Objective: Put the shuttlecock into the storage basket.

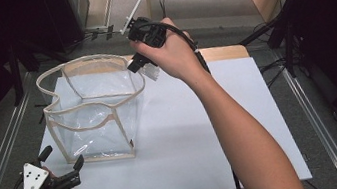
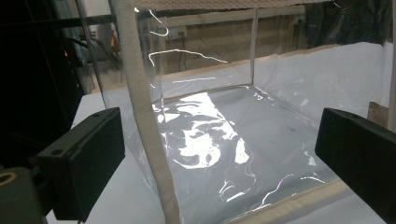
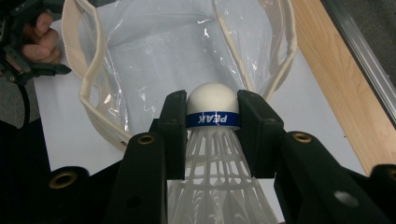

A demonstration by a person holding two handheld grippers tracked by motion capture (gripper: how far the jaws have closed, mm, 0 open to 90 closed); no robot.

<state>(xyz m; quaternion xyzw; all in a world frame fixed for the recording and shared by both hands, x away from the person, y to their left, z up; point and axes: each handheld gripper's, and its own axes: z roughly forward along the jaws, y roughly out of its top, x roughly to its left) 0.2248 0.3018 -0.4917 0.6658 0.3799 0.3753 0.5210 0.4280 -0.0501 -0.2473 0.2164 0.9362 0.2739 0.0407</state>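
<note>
Clear bag on white table

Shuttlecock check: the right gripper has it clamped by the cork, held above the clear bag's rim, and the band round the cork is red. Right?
Not quite. The band is blue, not red, as the right gripper view shows. The rest holds: the right gripper clamps the shuttlecock by its cork above the clear bag.
</note>
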